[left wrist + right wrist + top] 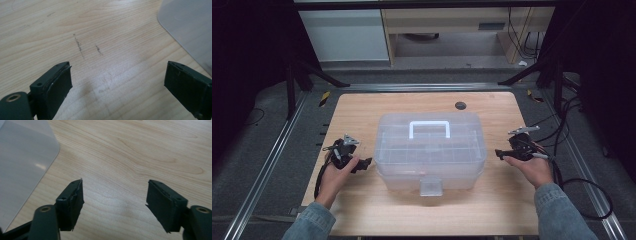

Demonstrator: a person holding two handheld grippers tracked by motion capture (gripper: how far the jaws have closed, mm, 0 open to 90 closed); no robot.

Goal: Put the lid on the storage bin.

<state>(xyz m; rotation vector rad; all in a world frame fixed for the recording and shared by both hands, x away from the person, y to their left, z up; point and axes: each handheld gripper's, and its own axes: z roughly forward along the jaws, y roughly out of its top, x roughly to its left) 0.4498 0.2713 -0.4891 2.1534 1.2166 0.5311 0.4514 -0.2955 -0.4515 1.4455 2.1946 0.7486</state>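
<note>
The clear plastic toolbox (430, 150) sits mid-table; my left gripper (368, 162) at nine o'clock and right gripper (498, 153) at three, both gaping wide, empty, over bare wooden table (357, 107).

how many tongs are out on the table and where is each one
2. The left tongs sit by the left end of the clear plastic storage box, jaws open. The right tongs sit by its right end, jaws open. Neither touches the box.

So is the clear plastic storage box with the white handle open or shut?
Shut: the clear plastic storage box has its lid down flush, white handle on top, and front latch hanging down over the base.
</note>
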